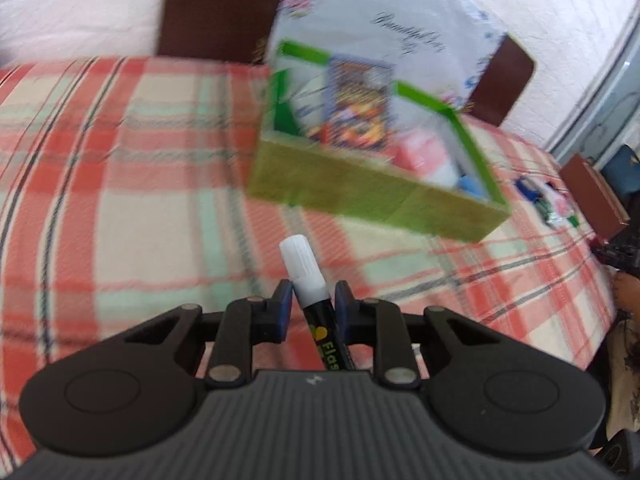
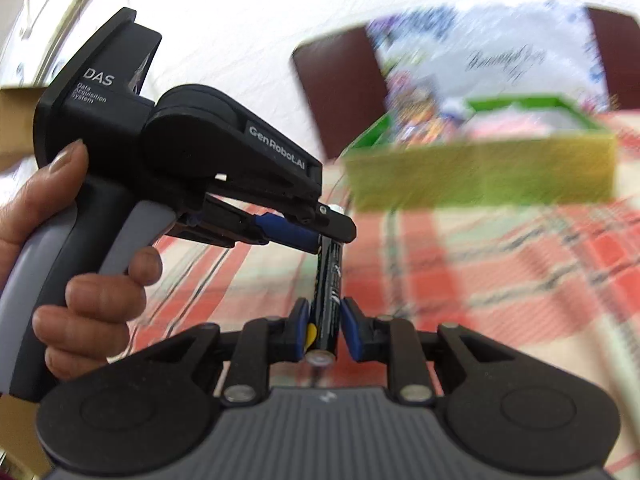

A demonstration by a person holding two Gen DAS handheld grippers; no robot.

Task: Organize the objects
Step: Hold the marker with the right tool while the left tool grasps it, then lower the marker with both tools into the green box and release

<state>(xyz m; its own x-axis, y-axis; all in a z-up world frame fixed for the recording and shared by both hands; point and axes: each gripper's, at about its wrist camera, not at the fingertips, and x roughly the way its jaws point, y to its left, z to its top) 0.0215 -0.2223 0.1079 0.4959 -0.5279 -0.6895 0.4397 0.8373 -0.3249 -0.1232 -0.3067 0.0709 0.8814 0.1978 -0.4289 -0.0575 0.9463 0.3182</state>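
My left gripper (image 1: 309, 294) is shut on a black marker (image 1: 305, 276) with a white cap, held above the plaid tablecloth. The same marker (image 2: 329, 284) runs between both grippers. My right gripper (image 2: 325, 314) is closed around its lower black end, and the left gripper (image 2: 320, 224) holds its upper end. A green box (image 1: 372, 192) sits ahead on the table, holding a colourful card, a pink item and a blue item. The box also shows in the right wrist view (image 2: 480, 176).
The red plaid tablecloth (image 1: 120, 184) covers the table. Brown chair backs (image 1: 224, 8) and a floral cushion (image 1: 380, 12) stand behind the box. Small loose items (image 1: 548, 200) lie at the right table edge. A hand (image 2: 92, 264) holds the left gripper.
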